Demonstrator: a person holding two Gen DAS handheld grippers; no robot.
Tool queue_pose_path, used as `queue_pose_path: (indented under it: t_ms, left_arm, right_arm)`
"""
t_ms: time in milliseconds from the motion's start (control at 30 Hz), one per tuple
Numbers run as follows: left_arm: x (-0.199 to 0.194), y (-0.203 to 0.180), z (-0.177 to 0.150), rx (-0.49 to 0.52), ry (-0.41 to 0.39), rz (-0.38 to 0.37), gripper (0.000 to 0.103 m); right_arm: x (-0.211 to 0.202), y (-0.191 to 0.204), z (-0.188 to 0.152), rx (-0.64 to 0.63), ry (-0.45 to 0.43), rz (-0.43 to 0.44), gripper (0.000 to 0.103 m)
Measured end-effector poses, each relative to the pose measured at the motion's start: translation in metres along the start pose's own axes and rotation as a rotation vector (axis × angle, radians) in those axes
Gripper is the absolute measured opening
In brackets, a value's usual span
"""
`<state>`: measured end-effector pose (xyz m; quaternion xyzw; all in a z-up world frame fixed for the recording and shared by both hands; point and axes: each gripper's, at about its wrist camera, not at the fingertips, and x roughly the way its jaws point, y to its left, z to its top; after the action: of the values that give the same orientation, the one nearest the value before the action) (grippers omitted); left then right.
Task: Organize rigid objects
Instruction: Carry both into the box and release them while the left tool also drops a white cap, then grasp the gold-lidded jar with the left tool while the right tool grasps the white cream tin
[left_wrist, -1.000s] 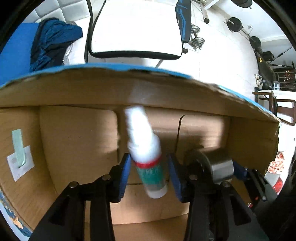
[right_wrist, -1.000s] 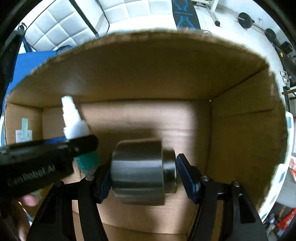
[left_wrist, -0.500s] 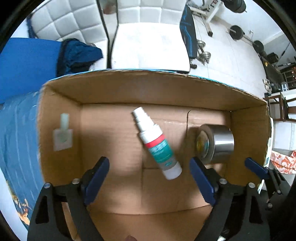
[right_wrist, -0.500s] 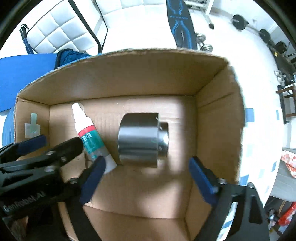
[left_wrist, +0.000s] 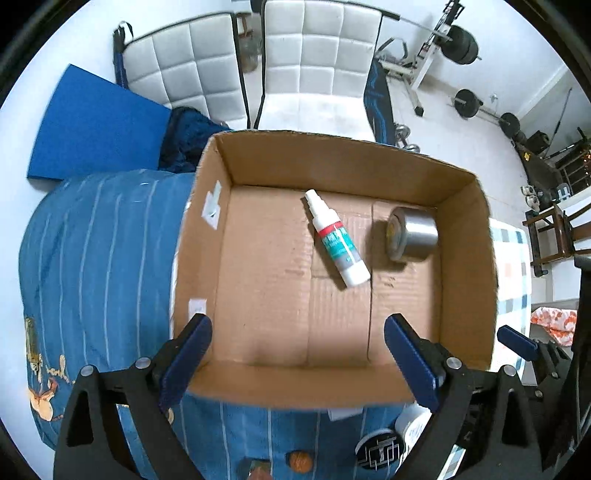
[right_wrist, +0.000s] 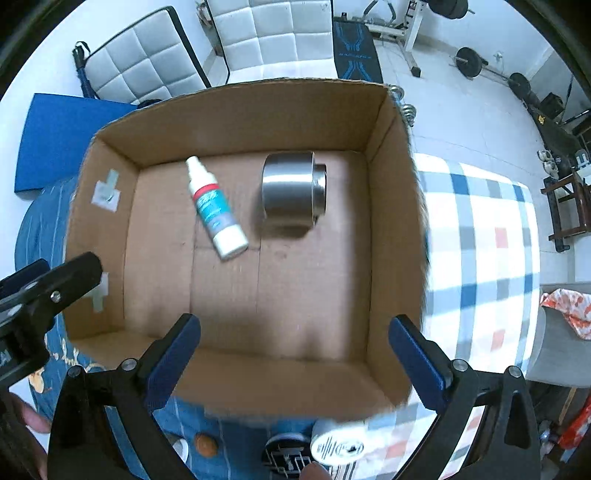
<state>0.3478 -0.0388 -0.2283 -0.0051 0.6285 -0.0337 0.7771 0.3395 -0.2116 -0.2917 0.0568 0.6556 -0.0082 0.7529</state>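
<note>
Left tool (left_wrist: 297, 349), right tool (right_wrist: 293, 345) empty, jaws just opening; bottle (left_wrist: 336, 238) label unreadable

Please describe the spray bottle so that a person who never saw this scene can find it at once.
Look into the open cardboard box standing on the blue striped bedding. Two things lie on its floor: the spray bottle and, beside it, a shiny metal cylinder. The bottle is the slim white one with a red band and teal label.

Cardboard box (left_wrist: 465, 258): matt brown corrugated board, creased floor. Spray bottle (left_wrist: 338, 240): smooth white plastic, glossy label. Metal canister (left_wrist: 413, 234) at 3 o'clock of it: brushed, shiny steel. Striped blue cloth (left_wrist: 99, 266) underneath looked soft, matt.
</note>
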Motion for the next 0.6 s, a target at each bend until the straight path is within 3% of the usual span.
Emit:
queue_pose_path:
  t_ms: [133,600]
  left_arm:
    - [-0.024,-0.002,-0.02,0.011,-0.044,0.005,0.096]
    - [-0.1,-0.004,-0.067,0.03,-0.168,-0.021,0.096]
  right_arm:
    - [-0.03,0.002,-0.026,-0.001,-0.052,-0.013,0.103]
    - [-0.116,0.016,-0.069,-0.016,-0.2,-0.033,0.103]
